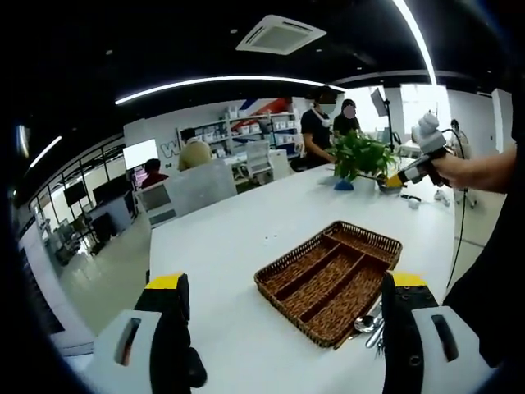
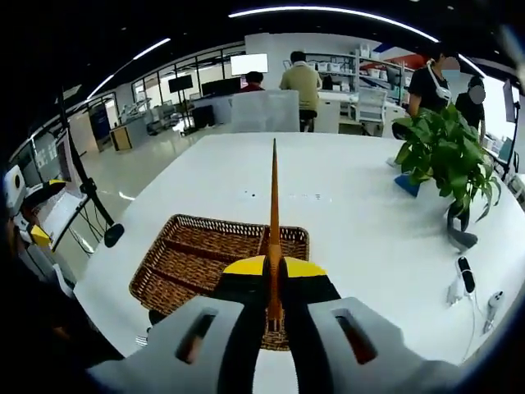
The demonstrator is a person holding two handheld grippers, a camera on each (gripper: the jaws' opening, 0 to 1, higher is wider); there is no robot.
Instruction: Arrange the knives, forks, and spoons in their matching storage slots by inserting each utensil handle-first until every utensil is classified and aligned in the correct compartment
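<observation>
Your brown woven wicker basket looks rough and bumpy, like dry twigs. You can see it again in the right gripper view. The big white desk is smooth and a bit shiny. The silver metal spoons and forks beside the basket gleam. Your right tool has matt black plastic with yellow tips, and it grips a thin orange-brown handle that looks smooth like wood. The grey floor is glossy.

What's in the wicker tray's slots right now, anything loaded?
Empty. In the left gripper view all compartments of the wicker tray show bare weave; utensils lie outside beside it. The right gripper is shut on an orange utensil.
</observation>
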